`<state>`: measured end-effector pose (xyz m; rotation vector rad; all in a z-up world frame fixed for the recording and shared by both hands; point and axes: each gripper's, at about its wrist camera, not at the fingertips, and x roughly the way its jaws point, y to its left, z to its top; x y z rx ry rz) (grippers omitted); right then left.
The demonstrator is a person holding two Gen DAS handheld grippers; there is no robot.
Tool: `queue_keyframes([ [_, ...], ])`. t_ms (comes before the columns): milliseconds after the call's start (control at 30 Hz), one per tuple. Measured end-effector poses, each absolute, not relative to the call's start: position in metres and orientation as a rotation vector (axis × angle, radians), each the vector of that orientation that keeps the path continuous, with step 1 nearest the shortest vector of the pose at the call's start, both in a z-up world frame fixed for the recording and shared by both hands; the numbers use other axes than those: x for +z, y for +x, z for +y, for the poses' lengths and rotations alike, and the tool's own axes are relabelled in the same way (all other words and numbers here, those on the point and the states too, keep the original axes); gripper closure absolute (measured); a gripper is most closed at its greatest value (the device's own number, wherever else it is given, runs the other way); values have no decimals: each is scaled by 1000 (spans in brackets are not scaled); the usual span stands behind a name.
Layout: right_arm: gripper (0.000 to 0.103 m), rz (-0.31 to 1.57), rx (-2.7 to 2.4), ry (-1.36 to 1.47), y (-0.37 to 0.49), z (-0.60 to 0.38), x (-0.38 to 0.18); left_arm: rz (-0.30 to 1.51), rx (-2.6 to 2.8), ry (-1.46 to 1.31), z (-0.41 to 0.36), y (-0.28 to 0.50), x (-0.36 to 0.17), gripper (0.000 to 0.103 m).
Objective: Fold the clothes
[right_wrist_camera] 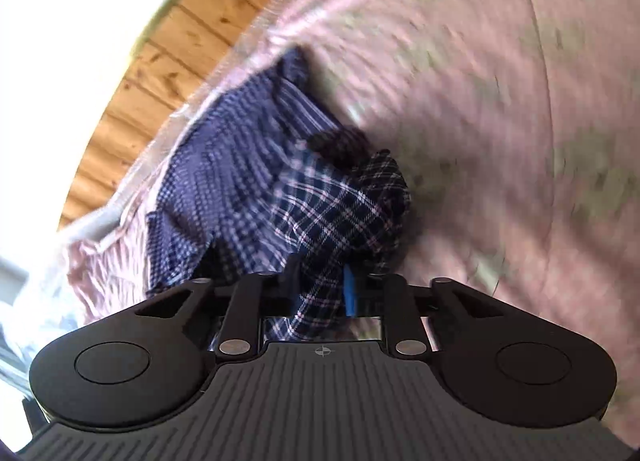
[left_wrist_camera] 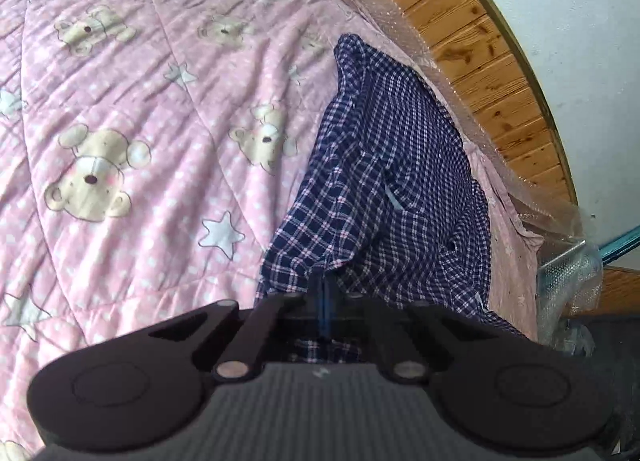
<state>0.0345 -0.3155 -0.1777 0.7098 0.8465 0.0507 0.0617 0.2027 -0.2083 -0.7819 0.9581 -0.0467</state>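
Observation:
A navy plaid shirt (left_wrist_camera: 396, 181) with thin pink and white lines lies rumpled along the right edge of a pink quilt (left_wrist_camera: 132, 101). My left gripper (left_wrist_camera: 325, 293) is shut on a fold of the shirt's near edge, and the cloth rises into the jaws. In the right wrist view the same shirt (right_wrist_camera: 248, 189) is bunched and lifted. My right gripper (right_wrist_camera: 320, 293) is shut on a thick fold of it, with a blue pad (right_wrist_camera: 349, 293) showing beside the cloth. That view is blurred by motion.
The pink quilt has teddy bears and white stars. A wooden plank floor (left_wrist_camera: 480, 45) and a white wall (left_wrist_camera: 580, 21) lie beyond the bed's right edge. Clear bubble wrap (left_wrist_camera: 568, 273) and a teal bar sit at that edge.

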Motion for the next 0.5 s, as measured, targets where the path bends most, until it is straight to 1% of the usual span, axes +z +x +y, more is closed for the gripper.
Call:
queue_keyframes([
  [100, 86, 844, 68, 643, 25, -311, -160, 984, -14, -773, 209, 44, -213, 102],
  [200, 85, 954, 41, 554, 32, -306, -187, 1020, -67, -678, 197, 36, -227, 99],
  [233, 85, 987, 26, 551, 34, -308, -197, 1009, -80, -668, 195, 35, -225, 93],
  [267, 84, 990, 24, 572, 33, -311, -200, 989, -100, -670, 195, 35, -221, 89],
  [300, 83, 990, 24, 588, 33, -315, -202, 969, -123, -670, 195, 36, -215, 83],
  [333, 83, 984, 29, 578, 33, -315, -200, 954, -141, -662, 193, 39, -209, 72],
  [400, 82, 994, 34, 556, 36, -314, -200, 935, -169, -639, 191, 45, -200, 60],
  [433, 81, 1001, 35, 546, 38, -313, -200, 943, -166, -612, 189, 49, -199, 60],
  [467, 78, 1019, 29, 542, 41, -313, -202, 950, -151, -579, 188, 52, -198, 60],
  [500, 68, 1025, 14, 531, 41, -314, -200, 955, -132, -543, 187, 56, -196, 61],
])
